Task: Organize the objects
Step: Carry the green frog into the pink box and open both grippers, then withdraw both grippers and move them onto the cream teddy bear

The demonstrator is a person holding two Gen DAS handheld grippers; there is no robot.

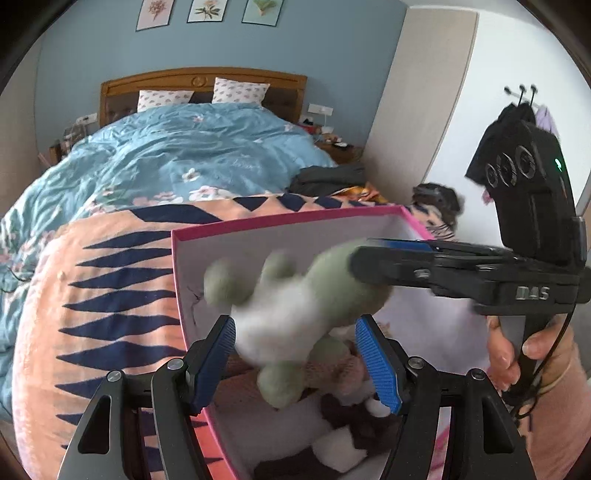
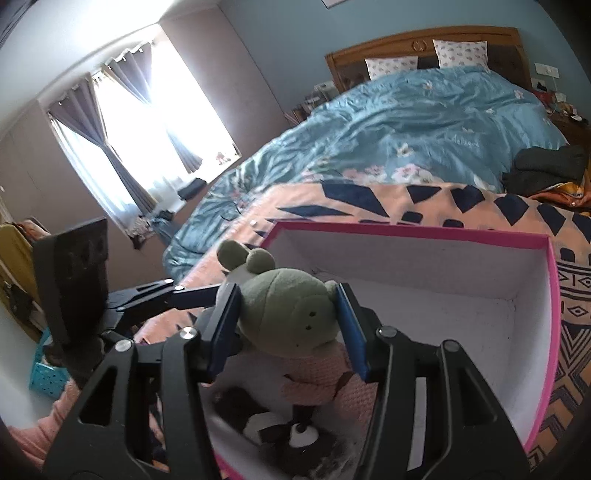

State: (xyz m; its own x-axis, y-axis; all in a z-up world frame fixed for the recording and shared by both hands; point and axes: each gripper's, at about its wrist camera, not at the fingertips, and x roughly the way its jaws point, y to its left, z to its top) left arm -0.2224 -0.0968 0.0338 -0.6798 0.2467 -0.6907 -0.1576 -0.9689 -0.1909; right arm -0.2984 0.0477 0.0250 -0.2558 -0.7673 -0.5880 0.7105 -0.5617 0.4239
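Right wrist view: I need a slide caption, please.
Both grippers carry a green frog plush over the pink box on the bed.

One pink box [image 2: 546, 332] sits on one bed [image 1: 184, 147]. It holds one green frog plush [image 2: 291, 310] and one dark plush [image 2: 288, 435]. Two pillows [image 1: 240, 90] and three wall pictures [image 1: 207, 11] show.

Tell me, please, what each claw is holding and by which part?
Both hold the green frog toy: right claw on its head, left claw around its white belly.

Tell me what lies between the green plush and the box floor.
Other plush toys: a pink knitted one and a dark brown-and-white one, seen in the right wrist view.
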